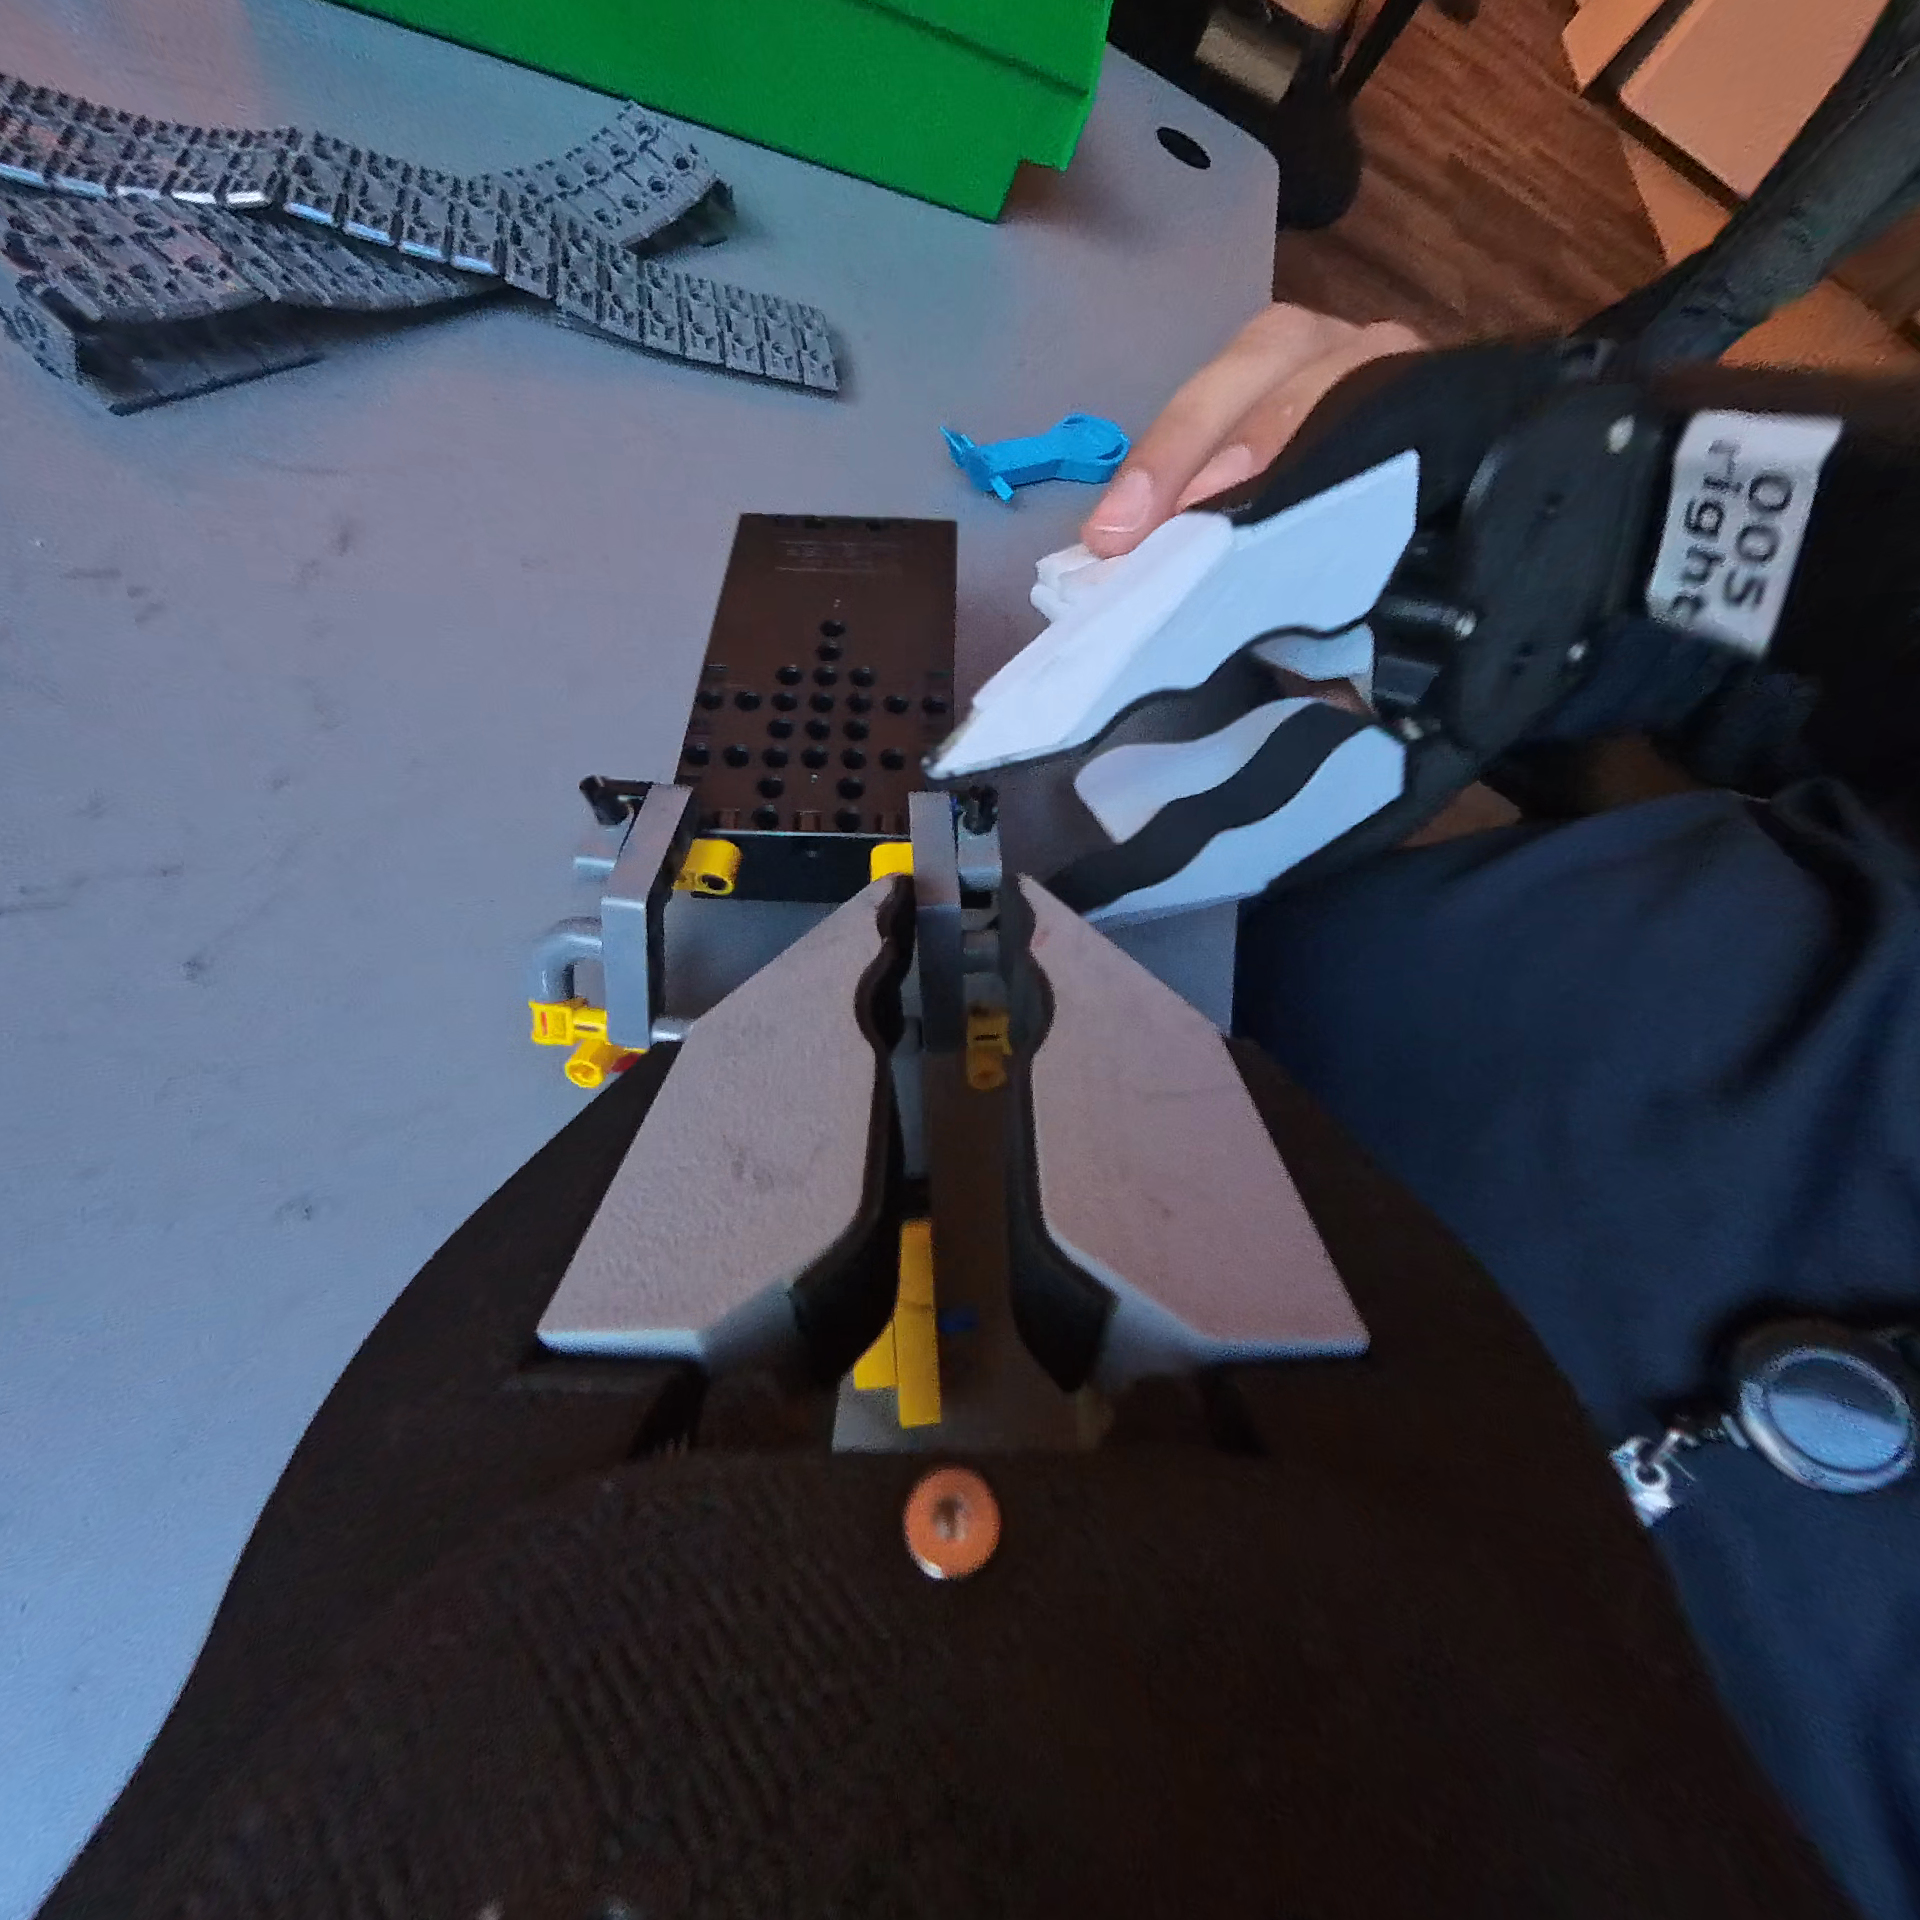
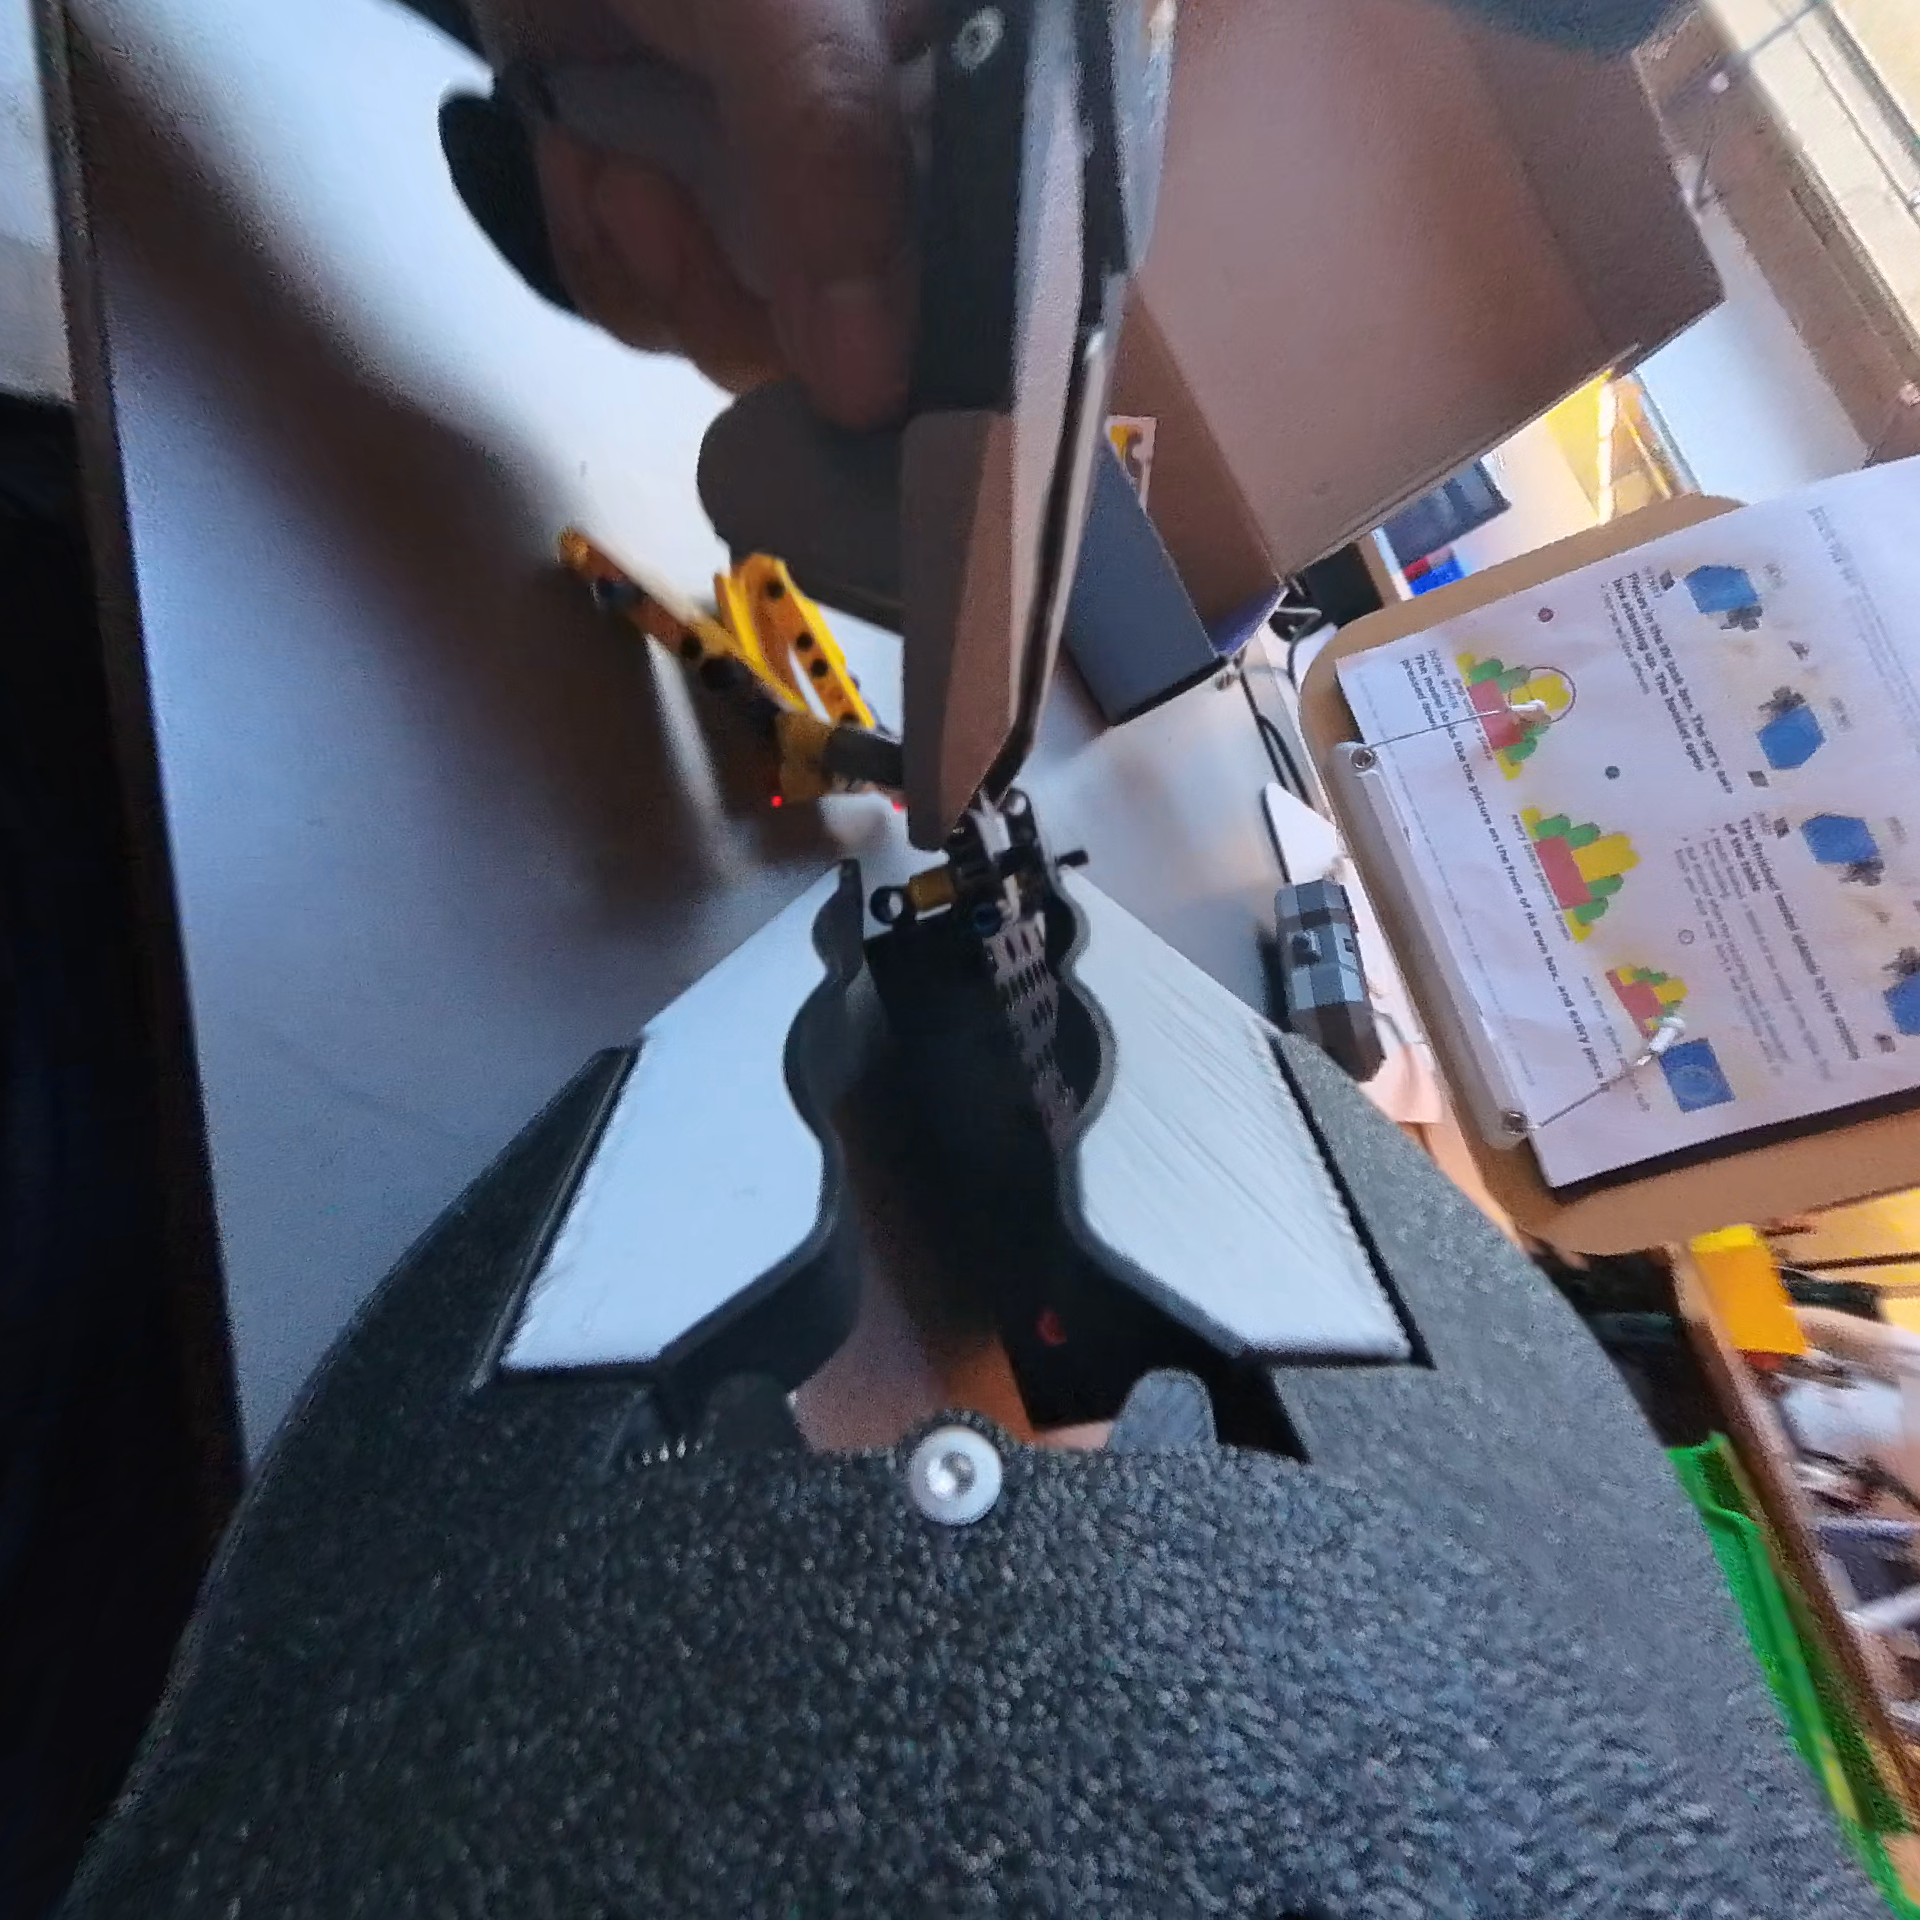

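Black textured grippers, pale grey jaws, wavy black pads; sleeve [image 1: 1558, 1039] seemingly navy

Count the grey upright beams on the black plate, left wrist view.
2. One grey beam stands at the black plate's near-left corner; the other at its near-right corner, between the left gripper's fingers. More may be hidden.

Workshop or hobby lab, my bench: grey table [image 1: 260, 727] lower left, toy track links [image 1: 364, 239] upper left, green bin [image 1: 831, 83] top, pictorial instruction sheet [image 2: 1662, 831] right, cardboard boxes [image 1: 1745, 94] upper right.
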A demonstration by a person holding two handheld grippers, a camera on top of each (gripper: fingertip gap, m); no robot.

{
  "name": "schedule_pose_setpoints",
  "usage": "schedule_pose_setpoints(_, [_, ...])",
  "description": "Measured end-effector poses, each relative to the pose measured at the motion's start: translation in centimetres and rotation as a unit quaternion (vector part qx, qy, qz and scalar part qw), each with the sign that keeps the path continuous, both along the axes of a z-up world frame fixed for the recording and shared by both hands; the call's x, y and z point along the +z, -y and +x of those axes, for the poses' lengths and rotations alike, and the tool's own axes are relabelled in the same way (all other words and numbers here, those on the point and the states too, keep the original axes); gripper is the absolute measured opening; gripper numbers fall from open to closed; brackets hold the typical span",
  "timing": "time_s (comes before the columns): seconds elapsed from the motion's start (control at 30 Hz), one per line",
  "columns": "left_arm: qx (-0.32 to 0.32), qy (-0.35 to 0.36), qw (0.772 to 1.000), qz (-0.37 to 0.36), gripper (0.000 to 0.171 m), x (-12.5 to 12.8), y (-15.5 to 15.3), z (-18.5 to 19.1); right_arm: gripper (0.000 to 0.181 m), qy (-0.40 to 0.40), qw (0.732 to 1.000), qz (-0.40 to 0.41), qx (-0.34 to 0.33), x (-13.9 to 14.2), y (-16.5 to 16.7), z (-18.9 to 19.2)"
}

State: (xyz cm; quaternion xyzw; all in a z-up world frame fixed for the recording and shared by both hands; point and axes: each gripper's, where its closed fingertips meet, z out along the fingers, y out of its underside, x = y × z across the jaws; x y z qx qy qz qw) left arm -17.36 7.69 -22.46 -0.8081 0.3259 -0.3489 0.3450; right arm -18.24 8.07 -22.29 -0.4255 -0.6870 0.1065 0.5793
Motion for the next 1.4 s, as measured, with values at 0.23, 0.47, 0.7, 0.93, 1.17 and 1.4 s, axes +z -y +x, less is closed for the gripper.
schedule_pose_setpoints(0.23, [-0.005,0.026,0.999,-0.018,0.015,0.1,0.2,1.0,0.025,-0.018,1.000,-0.025,0.001,0.1,-0.2,0.3])
schedule_pose_setpoints(0.47, [-0.013,0.032,0.999,-0.021,0.015,-0.1,0.4,1.2,0.021,-0.014,0.999,0.035,0.009,0.2,0.0,0.3])
schedule_pose_setpoints(0.7, [-0.022,0.036,0.999,-0.020,0.014,-0.3,0.7,1.3,0.021,0.016,0.997,0.078,0.024,0.0,0.3,0.3])
schedule_pose_setpoints(0.93, [0.000,0.041,0.998,-0.041,0.014,-1.7,0.4,1.2,0.014,0.091,0.986,0.133,0.047,-1.7,0.1,0.4])
schedule_pose_setpoints(1.17, [0.010,0.037,0.998,-0.056,0.014,-2.2,0.3,0.9,0.011,0.084,0.991,0.091,0.058,-2.3,0.2,0.1])
schedule_pose_setpoints(1.4, [-0.006,-0.047,0.998,0.052,0.015,-2.2,0.4,0.9,0.015,0.054,0.997,-0.011,0.052,-2.4,0.5,0.3])
